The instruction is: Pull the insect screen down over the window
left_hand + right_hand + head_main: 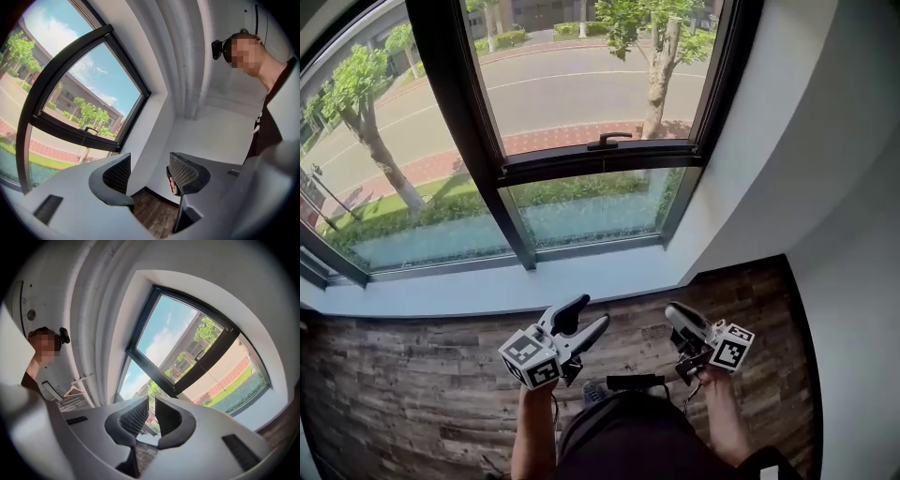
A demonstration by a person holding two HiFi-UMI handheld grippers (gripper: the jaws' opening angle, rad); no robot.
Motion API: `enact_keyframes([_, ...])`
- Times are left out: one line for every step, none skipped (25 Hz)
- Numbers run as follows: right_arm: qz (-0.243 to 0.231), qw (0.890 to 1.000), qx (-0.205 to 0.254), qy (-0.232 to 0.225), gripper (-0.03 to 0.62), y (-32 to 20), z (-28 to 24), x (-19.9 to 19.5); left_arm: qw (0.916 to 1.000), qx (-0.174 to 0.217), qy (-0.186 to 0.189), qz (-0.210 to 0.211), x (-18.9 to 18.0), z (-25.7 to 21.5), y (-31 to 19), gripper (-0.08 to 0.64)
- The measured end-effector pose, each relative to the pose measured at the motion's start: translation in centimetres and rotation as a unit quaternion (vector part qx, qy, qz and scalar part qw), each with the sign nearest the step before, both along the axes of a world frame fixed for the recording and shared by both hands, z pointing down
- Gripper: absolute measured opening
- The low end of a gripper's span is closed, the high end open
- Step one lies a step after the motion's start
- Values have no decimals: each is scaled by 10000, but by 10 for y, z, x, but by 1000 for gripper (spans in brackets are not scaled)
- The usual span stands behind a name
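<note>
The window (598,165) is far ahead, above a pale sill (487,286), and its black handle (609,141) sits on the middle bar. The screen itself I cannot make out. Both grippers are near, low over the wood floor (412,375). The left gripper (591,312) has its jaws apart and holds nothing. The right gripper (672,309) has its jaws almost together, with only a thin slit between them, and it is also empty.

Bare floor (403,375) up to window (512,225)
</note>
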State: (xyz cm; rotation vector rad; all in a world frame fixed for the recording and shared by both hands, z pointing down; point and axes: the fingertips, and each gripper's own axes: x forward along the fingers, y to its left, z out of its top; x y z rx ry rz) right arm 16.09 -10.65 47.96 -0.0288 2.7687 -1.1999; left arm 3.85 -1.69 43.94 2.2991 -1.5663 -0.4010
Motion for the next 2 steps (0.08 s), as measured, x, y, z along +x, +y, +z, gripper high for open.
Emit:
enact_keyframes([-8, 10000, -12, 32, 46, 4, 3, -3, 10000, -16, 37, -11, -3, 2, 3, 279])
enact_keyframes([-17, 10000, -26, 63, 46, 8, 6, -7, 10000, -33, 75, -22, -7, 3, 7, 279])
